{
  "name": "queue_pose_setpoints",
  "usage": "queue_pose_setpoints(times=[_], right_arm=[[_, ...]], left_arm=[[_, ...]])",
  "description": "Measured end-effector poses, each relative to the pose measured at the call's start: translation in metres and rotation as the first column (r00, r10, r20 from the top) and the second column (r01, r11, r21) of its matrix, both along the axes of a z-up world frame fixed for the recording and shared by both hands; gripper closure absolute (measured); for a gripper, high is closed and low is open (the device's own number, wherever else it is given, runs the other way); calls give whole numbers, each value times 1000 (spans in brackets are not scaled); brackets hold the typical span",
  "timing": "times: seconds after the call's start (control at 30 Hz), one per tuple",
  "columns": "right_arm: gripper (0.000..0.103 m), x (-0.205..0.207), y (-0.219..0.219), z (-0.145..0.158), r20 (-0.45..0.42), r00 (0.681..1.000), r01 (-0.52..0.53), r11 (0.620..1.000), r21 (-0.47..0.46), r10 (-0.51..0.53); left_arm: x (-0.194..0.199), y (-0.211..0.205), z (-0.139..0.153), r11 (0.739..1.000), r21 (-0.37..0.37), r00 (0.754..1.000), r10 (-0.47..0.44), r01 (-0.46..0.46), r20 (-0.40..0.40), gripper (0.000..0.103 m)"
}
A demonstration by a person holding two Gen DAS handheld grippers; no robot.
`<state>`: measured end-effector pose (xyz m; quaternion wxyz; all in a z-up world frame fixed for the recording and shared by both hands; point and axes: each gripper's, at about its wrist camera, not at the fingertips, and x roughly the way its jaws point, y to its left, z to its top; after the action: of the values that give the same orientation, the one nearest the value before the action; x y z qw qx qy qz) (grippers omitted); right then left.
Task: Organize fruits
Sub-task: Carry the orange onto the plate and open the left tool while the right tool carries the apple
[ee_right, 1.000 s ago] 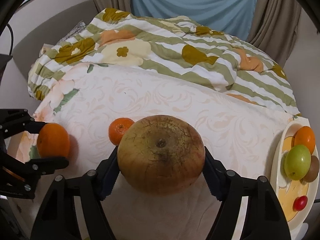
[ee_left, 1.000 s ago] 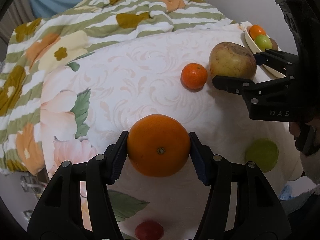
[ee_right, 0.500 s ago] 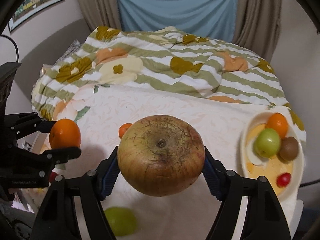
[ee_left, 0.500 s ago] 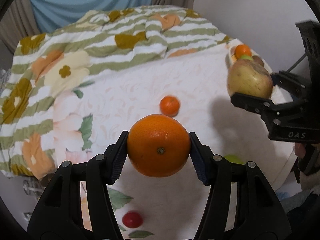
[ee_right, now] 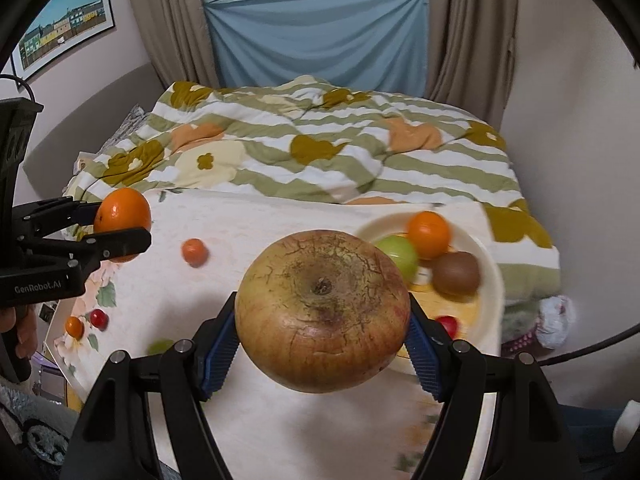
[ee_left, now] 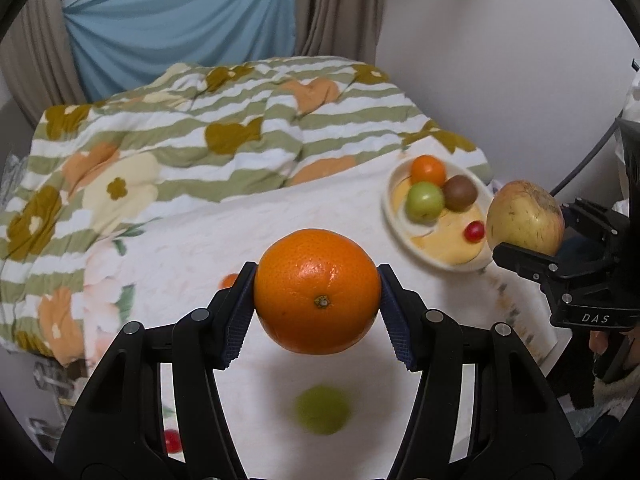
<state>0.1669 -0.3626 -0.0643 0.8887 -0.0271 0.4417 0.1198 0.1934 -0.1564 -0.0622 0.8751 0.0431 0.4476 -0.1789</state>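
My left gripper (ee_left: 317, 312) is shut on a large orange (ee_left: 317, 292) and holds it in the air above the pale bed sheet (ee_left: 192, 248). My right gripper (ee_right: 322, 344) is shut on a big brownish apple (ee_right: 322, 312), also lifted, just left of the round fruit plate (ee_right: 490, 280). That plate (ee_left: 394, 224) carries an orange, a green fruit, a kiwi and a small red fruit. In the right wrist view the left gripper (ee_right: 120, 228) with its orange shows at the left edge. In the left wrist view the right gripper (ee_left: 528, 236) with the apple hangs beside the plate.
Loose on the sheet lie a small mandarin (ee_right: 195, 252), a green fruit (ee_left: 322, 410), a red cherry tomato (ee_right: 99, 318) and a tiny orange fruit (ee_right: 74, 327). A striped flowered quilt (ee_right: 320, 148) is bunched at the back. Walls and curtains close in behind and to the right.
Both grippers rose with their fruit and swung toward the plate. The sheet has dropped away below, and the plate has come closer in both views.
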Motion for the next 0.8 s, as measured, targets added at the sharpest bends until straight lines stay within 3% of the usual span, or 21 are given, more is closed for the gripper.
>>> queue_pose_setpoints(times=[0.37, 0.8], right_arm=[[32, 6, -78, -7, -6, 1000, 15, 1000, 0, -15], [32, 25, -119, -34, -55, 993, 110, 994, 26, -108]], left_arm=[[15, -89, -25, 1000, -22, 999, -20, 19, -45, 37], [52, -159, -86, 988, 1, 976, -155, 157, -153, 37]])
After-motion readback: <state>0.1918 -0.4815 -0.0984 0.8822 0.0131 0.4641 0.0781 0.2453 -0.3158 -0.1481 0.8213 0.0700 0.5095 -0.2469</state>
